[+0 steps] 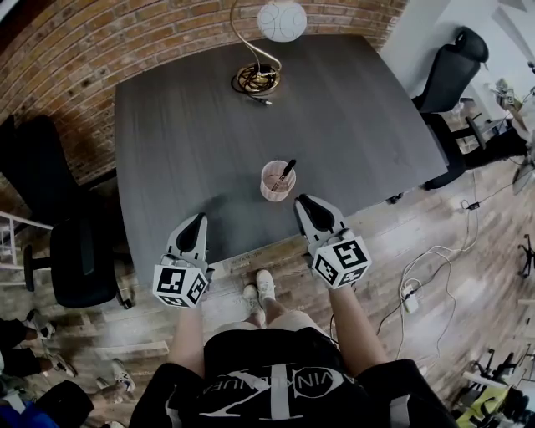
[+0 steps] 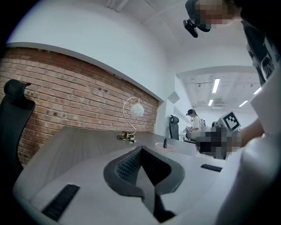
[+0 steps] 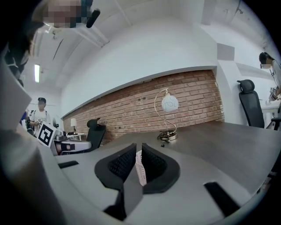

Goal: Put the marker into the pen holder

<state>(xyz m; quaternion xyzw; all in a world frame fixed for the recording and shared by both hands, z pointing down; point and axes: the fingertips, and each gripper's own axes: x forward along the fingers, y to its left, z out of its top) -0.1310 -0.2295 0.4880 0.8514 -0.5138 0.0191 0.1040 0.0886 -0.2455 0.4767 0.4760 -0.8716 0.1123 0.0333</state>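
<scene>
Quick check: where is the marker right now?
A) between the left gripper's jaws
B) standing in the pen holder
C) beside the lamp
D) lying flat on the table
B: the marker leans inside the pink pen holder on the table, its top end above the rim.

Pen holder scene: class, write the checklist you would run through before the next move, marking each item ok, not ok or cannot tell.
1. Marker inside the pen holder: ok, it leans in the cup with one end sticking out.
2. Pen holder upright on the table: ok.
3. Left gripper empty: ok, jaws together with nothing between them.
4. Right gripper free of the holder: cannot tell; jaws nearly together, and pink mesh shows in the slit.
5. Lamp out of the way: ok, at the far edge.
</scene>
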